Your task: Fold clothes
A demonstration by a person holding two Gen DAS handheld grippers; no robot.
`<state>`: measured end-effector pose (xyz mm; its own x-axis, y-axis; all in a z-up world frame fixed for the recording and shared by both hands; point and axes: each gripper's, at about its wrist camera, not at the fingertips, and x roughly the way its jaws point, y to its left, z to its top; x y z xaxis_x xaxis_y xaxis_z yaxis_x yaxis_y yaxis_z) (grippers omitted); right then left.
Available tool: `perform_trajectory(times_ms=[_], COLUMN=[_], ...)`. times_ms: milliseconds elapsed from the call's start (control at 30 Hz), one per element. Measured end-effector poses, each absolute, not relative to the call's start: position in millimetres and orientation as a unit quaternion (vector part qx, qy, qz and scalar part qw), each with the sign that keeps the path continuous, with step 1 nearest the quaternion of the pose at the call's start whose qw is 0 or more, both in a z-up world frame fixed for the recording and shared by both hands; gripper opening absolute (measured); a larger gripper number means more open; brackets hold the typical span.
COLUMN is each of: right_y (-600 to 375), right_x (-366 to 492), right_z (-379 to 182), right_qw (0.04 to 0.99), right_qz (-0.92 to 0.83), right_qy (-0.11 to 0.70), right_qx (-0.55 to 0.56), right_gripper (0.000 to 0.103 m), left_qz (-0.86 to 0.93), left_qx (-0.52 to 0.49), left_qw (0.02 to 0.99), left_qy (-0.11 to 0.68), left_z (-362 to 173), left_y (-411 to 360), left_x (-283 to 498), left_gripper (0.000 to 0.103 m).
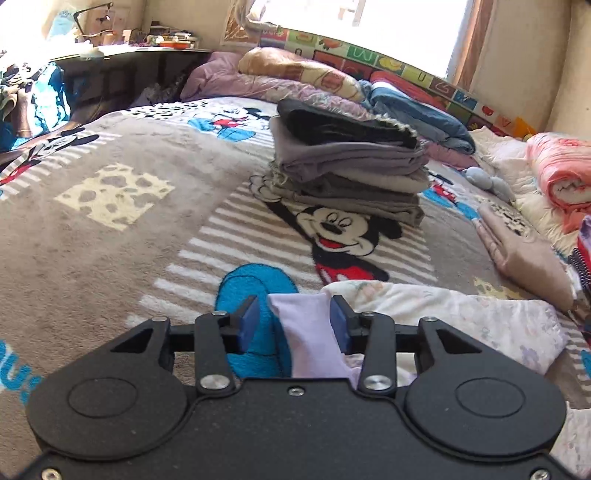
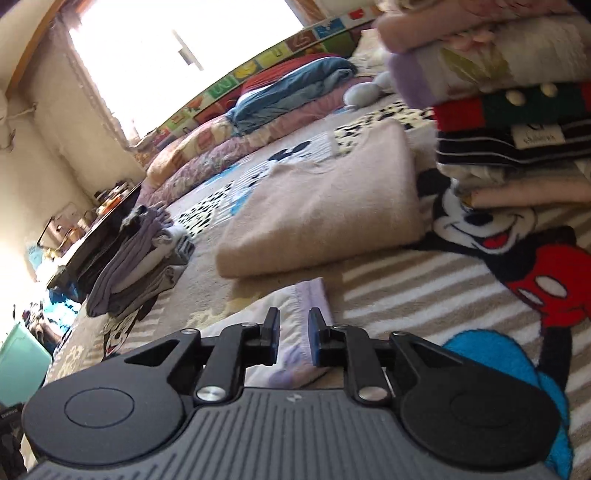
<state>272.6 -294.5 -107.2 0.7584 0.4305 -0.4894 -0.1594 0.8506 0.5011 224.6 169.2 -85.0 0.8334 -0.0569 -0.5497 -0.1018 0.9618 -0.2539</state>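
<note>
Closest to the left wrist camera stands the left gripper [image 1: 293, 319], its two blue pads well apart, and a strip of the pale lilac garment [image 1: 314, 332] runs up between them; it lies against the right pad, but the pads do not press it from both sides. This garment, white with faint flowers and a lilac edge, spreads to the right over the cartoon mouse blanket [image 1: 110, 229] that covers the bed. On the other side, the right gripper [image 2: 293, 338] hovers low over the lilac-edged corner of the same garment [image 2: 295, 299], with a narrow gap between its pads (whether the cloth is touched there I cannot tell). Farther along the blanket, a stack of folded grey and black clothes [image 1: 351, 162] sits upright on the printed mouse figure. A folded beige piece [image 2: 325, 206] lies just beyond the garment's corner, and a tall pile of folded textiles [image 2: 509, 103], one of them red and green, rises at the right. Rolled quilts [image 1: 295, 77] lie along the wall under the bright window [image 1: 351, 22].
</note>
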Motion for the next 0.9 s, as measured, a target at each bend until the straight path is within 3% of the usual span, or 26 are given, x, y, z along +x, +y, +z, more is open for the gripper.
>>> perform_trajectory(times_ms=[67,133,267,367,633,733,900], right_y=[-264,-240,-219,-234,-315,-342,-364], right_x=[284,291,303,283,169,118,61], right_z=[-102,-105,-132,-117,-98,-111,-147], right_qw=[0.911,0.902,0.886,0.889,0.893,0.884,0.859], right_qz=[0.194,0.215,0.188,0.180,0.132,0.098,0.065], right_qy=[0.318,0.340,0.401,0.388,0.320,0.305,0.306], right_qx=[0.178,0.158,0.138,0.163,0.286,0.340,0.406], right_gripper=[0.039,0.039,0.043,0.045,0.060,0.072,0.074], left_qz=[-0.022,-0.052,-0.054,-0.045,-0.004,0.018,0.043], left_qx=[-0.128,-0.106,-0.063,-0.047,-0.138,-0.187,-0.282], left_qw=[0.948,0.947,0.932,0.927,0.944,0.936,0.908], left_qy=[0.291,0.298,0.354,0.369,0.301,0.298,0.308], left_z=[-84,-88,-119,-125,-94,-97,-109], left_y=[150,126,103,97,122,136,161], left_x=[229,238,258,258,155,112,64], left_gripper=[0.039,0.039,0.058,0.058,0.060,0.065,0.069])
